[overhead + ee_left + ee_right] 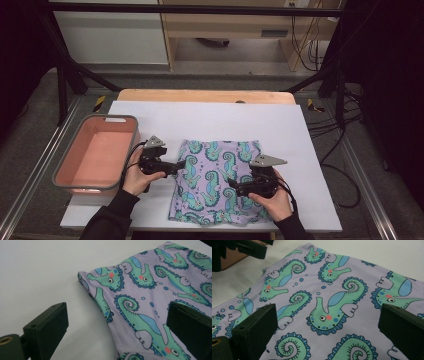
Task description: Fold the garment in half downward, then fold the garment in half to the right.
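Table: I see a white sheet-covered table (210, 120).
Bin: salmon plastic bin with grey rim (60, 172), left of the cloth.
Cloth: lilac seahorse-print fabric (220, 175) lying flat, centre-front; I read no writing on it.
Left gripper (178, 166): jaws wide, at the cloth's left edge.
Right gripper (231, 185): jaws wide over the cloth, nothing gripped.

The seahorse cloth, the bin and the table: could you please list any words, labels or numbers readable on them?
None can be read. The purple cloth carries only a seahorse print, no lettering. The pink bin and white table bear no visible text.
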Available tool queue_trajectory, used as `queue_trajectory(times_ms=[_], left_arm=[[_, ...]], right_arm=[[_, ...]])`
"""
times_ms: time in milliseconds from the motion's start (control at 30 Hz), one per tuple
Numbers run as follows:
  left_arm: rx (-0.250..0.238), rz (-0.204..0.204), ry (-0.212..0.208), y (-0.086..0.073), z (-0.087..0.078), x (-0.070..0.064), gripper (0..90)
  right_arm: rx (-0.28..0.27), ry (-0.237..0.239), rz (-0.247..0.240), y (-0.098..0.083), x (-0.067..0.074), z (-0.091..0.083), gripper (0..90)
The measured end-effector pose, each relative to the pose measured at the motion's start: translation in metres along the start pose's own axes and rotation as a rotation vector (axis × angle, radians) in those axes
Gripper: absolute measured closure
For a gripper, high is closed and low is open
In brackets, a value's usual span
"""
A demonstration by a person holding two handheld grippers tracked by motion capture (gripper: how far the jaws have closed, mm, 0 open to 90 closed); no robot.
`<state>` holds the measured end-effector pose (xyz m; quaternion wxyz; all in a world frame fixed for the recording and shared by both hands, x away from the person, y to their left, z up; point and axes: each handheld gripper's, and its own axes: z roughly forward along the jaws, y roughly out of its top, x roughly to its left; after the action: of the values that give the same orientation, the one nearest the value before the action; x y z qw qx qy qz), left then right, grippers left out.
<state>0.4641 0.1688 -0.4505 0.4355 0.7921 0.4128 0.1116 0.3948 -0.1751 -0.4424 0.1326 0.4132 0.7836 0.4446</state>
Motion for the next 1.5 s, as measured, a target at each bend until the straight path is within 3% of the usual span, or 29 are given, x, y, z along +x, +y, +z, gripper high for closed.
queue_trajectory(times_ms=[533, 767, 1067, 1500], left_arm=[[-0.042, -0.058, 0.073, 0.005, 0.029, 0.014, 15.1], [-0.038, -0.039, 0.103, 0.01, 0.035, 0.015, 19.8], [-0.024, -0.065, 0.11, 0.02, 0.045, 0.02, 32.0], [0.018, -0.087, 0.111, 0.02, 0.065, 0.024, 48.2]], right_arm=[[-0.003, 0.004, -0.012, -0.003, 0.009, 0.004, 3.0], [0.003, 0.007, -0.017, -0.005, 0.011, 0.005, 3.0], [0.002, 0.012, -0.018, -0.005, 0.013, 0.004, 3.1], [0.008, 0.027, -0.036, -0.007, 0.018, 0.005, 4.6]])
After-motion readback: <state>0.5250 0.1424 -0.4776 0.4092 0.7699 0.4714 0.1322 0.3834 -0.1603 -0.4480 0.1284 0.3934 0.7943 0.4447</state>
